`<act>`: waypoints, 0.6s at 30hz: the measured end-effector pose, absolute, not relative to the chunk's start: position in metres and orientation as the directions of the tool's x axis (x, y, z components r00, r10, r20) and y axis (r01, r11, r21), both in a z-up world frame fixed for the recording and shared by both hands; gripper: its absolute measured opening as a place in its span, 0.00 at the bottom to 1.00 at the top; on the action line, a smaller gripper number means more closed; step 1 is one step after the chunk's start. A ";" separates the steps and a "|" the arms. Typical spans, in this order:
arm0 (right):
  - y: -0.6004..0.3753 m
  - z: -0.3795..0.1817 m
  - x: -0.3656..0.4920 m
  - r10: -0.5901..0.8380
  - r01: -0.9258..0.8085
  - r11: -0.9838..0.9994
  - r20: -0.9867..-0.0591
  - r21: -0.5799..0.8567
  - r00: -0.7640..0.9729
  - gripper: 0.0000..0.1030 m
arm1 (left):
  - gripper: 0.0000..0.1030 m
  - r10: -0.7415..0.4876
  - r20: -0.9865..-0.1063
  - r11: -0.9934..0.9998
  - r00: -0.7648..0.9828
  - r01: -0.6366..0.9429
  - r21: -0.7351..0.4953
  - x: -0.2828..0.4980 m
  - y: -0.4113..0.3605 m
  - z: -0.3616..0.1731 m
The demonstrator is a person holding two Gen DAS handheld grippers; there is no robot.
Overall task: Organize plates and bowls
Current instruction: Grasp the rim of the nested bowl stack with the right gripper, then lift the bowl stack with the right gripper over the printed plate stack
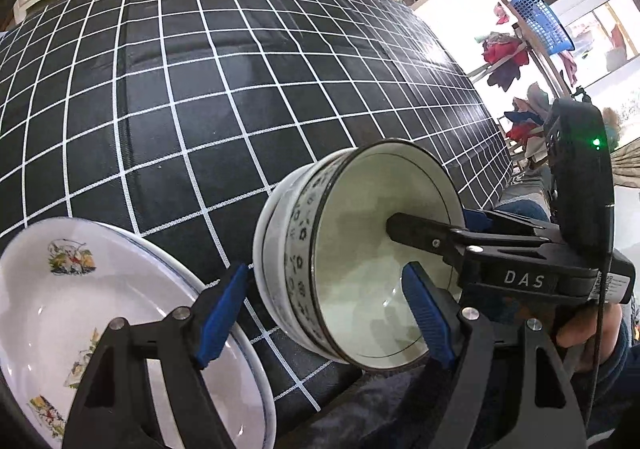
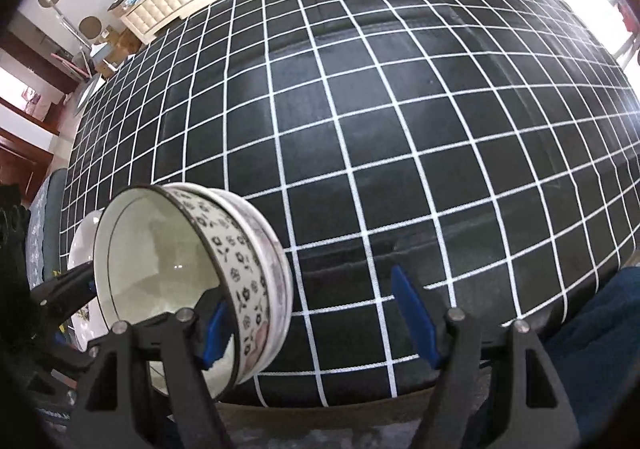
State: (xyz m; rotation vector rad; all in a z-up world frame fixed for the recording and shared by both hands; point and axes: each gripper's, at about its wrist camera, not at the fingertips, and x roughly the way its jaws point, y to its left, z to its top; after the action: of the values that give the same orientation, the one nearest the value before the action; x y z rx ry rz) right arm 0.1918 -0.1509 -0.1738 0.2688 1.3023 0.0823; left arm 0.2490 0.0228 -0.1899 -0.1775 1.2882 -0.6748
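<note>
Bowls (image 1: 320,249) tipped sideways between both spread hand-held grippers (image 1: 324,305) (image 2: 316,325).

Daylight pouring in from windows (image 1: 592,21) at right, blowing out to white. Sheen washing across gridded tabletop (image 1: 240,89) toward that side. Small glints sitting on inner glaze of bowl (image 2: 160,261). Soft shadows falling inside bowl. Fisheye bending grid lines hard toward edges; black vignette filling corners. Centre staying sharp, background clutter smearing slightly.
</note>
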 end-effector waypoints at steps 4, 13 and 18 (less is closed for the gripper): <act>-0.155 -0.183 0.192 0.293 0.120 0.937 -0.925 0.328 0.242 0.74 | 0.74 -0.542 -0.835 0.798 0.095 0.371 -0.475 0.249 0.018 -0.192; -0.160 -0.186 0.186 0.359 0.153 0.904 -0.903 0.399 0.234 0.61 | 0.59 -0.484 -0.869 0.823 0.105 0.392 -0.412 0.251 0.011 -0.195; -0.160 -0.188 0.190 0.401 0.176 0.883 -0.893 0.436 0.203 0.60 | 0.59 -0.463 -0.880 0.829 0.105 0.401 -0.389 0.250 0.009 -0.197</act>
State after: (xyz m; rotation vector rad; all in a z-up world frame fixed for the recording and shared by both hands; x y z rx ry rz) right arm 0.1904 -0.1598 -0.1883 0.5044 1.3747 0.1669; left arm 0.2502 0.0088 -0.1971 -0.0570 1.3197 -0.6373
